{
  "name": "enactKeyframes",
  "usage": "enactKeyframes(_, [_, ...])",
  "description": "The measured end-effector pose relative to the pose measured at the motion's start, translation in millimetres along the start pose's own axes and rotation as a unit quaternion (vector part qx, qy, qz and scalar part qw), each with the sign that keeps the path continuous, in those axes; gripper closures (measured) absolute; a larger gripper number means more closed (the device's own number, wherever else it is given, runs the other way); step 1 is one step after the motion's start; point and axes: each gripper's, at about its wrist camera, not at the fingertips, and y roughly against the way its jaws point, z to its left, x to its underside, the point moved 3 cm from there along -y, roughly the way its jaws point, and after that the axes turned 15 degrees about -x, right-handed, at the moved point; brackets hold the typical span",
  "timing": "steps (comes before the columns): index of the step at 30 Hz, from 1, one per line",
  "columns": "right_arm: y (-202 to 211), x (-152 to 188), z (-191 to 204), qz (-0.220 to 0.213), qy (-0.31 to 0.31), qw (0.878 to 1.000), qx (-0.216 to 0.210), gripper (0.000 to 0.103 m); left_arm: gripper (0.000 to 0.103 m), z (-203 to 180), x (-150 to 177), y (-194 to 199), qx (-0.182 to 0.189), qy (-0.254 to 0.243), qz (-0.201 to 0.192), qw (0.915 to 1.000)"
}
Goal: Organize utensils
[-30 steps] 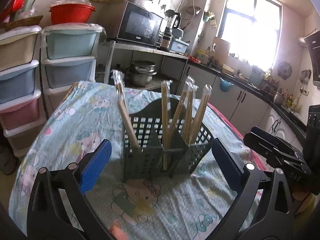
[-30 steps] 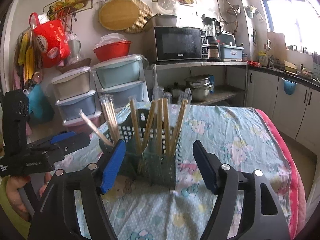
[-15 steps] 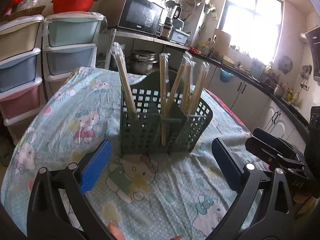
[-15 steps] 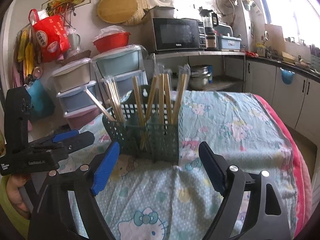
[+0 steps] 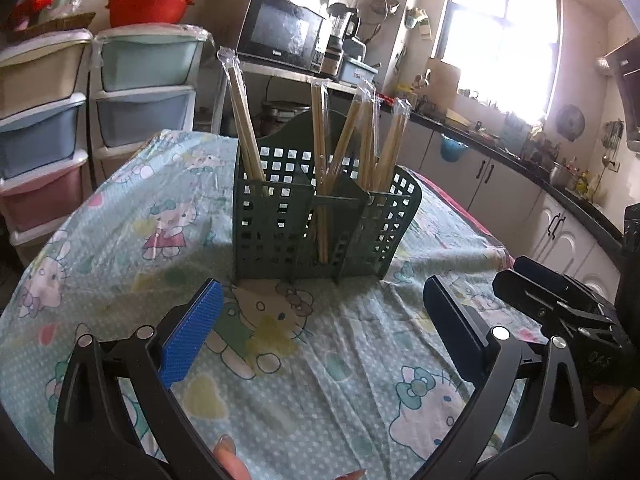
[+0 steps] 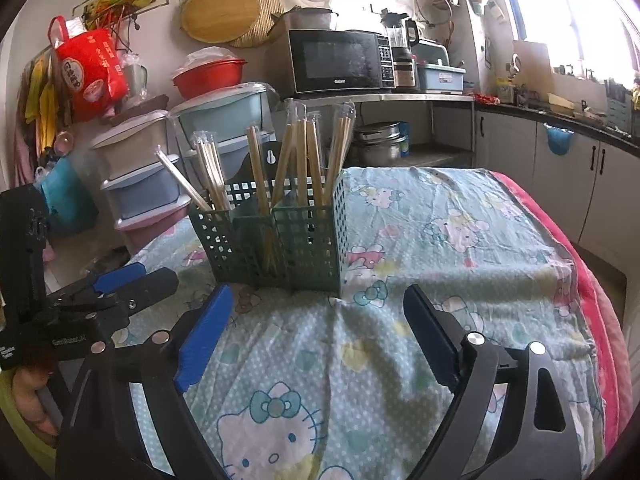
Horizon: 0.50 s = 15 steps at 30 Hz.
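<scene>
A dark green slotted utensil basket (image 5: pixel 320 224) stands upright on the Hello Kitty cloth, also in the right wrist view (image 6: pixel 276 240). Several wrapped pairs of wooden chopsticks (image 5: pixel 360 136) stand in its compartments, with one bundle (image 5: pixel 244 120) in the left compartment. My left gripper (image 5: pixel 320 332) is open and empty, well short of the basket. My right gripper (image 6: pixel 316 332) is open and empty, also short of the basket. The right gripper shows at the right edge of the left wrist view (image 5: pixel 560 308). The left gripper shows at the left of the right wrist view (image 6: pixel 100 300).
The table's cloth (image 6: pixel 440 240) has a red edge (image 6: pixel 592 300) on the right. Stacked plastic drawers (image 5: pixel 48 132) stand beyond the table's left side. A microwave (image 6: pixel 340 60) sits on a shelf behind, kitchen cabinets (image 5: pixel 500 188) to the right.
Both grippers have pulled back and away from the basket, which now looks smaller and farther. The chopsticks stay standing in the basket. Both stay open.
</scene>
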Motion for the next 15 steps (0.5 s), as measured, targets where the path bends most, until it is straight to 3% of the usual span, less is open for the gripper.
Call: enactKeyframes(15, [11.6, 14.5, 7.4, -0.061, 0.036, 0.997, 0.043, 0.009, 0.011, 0.7, 8.9, 5.6, -0.014, -0.002, -0.035, 0.9993])
